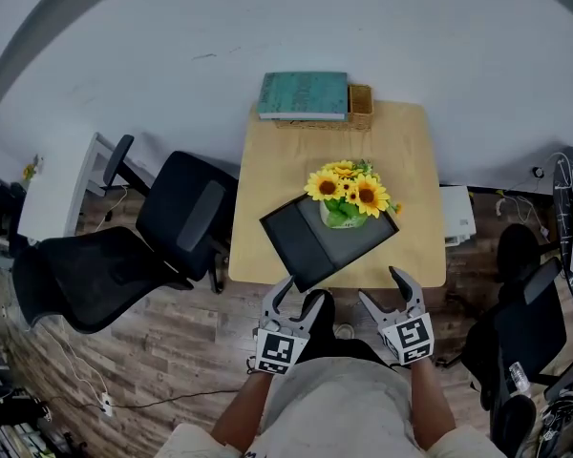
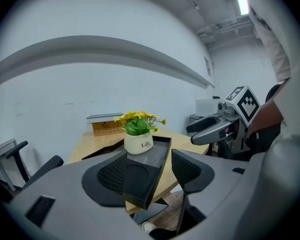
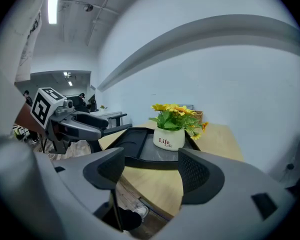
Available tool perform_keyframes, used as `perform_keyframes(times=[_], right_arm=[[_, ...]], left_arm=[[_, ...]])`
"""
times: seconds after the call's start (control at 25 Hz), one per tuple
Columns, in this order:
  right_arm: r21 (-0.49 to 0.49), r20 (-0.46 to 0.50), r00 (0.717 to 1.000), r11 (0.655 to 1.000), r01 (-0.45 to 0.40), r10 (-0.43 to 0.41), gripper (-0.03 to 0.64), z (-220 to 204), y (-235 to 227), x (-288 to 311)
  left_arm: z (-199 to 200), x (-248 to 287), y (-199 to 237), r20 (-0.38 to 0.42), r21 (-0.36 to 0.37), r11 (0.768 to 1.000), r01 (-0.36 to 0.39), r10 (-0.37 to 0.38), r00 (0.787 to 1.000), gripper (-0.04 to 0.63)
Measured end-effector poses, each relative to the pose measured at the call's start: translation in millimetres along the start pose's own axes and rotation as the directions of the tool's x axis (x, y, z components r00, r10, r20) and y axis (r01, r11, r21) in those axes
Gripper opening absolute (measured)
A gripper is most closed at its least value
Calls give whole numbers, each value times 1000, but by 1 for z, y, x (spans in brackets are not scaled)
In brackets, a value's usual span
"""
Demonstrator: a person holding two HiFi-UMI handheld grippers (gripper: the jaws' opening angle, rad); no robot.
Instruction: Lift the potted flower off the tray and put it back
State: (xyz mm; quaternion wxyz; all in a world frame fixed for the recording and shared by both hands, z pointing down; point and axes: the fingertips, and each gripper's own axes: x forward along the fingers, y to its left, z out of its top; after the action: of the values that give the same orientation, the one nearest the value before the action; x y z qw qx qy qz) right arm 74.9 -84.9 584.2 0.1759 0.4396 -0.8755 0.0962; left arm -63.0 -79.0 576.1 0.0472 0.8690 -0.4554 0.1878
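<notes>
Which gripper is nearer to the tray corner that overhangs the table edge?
The left gripper: its open jaws point at the overhanging corner of the black tray; the right gripper is farther aside.

1 potted flower (image 1: 347, 198), 1 tray (image 1: 301, 241), 1 book (image 1: 304, 93), 1 basket (image 1: 361, 103), 2 grippers (image 1: 299, 299) (image 1: 387, 294)

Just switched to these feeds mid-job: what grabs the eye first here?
The yellow potted flower stands out, sitting in the right part of the black tray. The tray lies skewed on the wooden table with its near corner over the edge. The left tool and right tool hover open and empty just short of the table.
</notes>
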Motion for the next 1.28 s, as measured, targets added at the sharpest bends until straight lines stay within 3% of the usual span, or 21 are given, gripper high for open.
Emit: perform_keyframes(times=[1.28], right_arm=[[-18,62,997,999,34,-33,334,29,-10,-2]], left_arm=[[29,0,16,85,-19,998,-52,54,995,278]])
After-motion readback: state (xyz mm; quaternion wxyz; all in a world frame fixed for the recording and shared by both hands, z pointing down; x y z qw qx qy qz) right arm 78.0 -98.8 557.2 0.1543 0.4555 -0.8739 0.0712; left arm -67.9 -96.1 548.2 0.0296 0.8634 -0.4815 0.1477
